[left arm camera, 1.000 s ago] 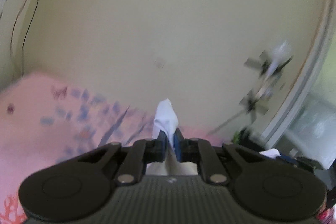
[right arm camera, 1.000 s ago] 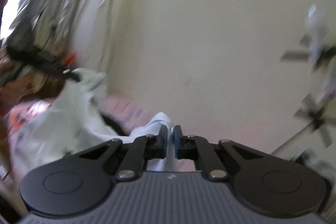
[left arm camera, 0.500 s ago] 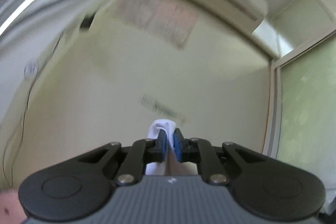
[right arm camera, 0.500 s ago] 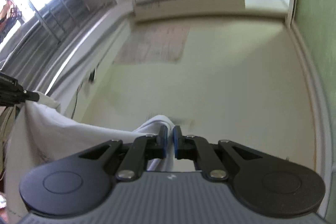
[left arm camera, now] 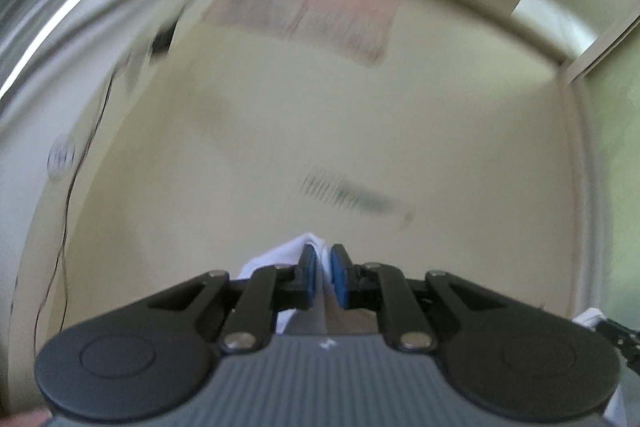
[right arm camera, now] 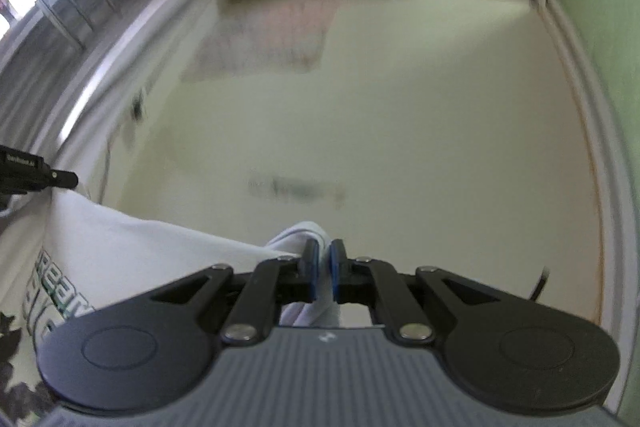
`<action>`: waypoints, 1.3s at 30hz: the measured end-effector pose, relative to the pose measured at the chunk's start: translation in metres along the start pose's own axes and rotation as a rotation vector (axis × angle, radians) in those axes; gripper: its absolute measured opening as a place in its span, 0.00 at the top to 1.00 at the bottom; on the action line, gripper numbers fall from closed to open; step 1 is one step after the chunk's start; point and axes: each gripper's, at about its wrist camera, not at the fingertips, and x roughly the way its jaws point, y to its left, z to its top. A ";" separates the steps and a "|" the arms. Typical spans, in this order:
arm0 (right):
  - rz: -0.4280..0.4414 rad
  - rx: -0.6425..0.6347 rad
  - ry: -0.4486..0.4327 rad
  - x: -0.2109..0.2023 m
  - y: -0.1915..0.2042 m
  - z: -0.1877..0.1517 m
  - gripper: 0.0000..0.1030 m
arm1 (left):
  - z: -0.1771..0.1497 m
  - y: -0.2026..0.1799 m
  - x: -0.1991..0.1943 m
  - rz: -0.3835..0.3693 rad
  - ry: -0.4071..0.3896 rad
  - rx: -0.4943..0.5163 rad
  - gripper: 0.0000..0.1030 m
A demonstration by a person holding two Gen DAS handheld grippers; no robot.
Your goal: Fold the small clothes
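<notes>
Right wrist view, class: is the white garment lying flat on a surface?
No. The white garment hangs in the air, stretched from the right gripper across to the left gripper's tip at the frame's left edge, against the wall.

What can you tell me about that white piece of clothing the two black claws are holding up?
The white garment looks like soft, thin cotton with green block lettering and a dark print low on the left. It is held up in front of a cream wall, its top edge stretched between the two tools. The right gripper pinches a bunched corner between its blue pads; the left gripper pinches another. Its lower part runs out of view.
</notes>
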 end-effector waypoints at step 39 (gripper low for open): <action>-0.423 -0.277 0.854 -0.040 -0.074 -0.330 1.00 | -0.146 0.136 -0.039 0.351 0.649 0.216 0.24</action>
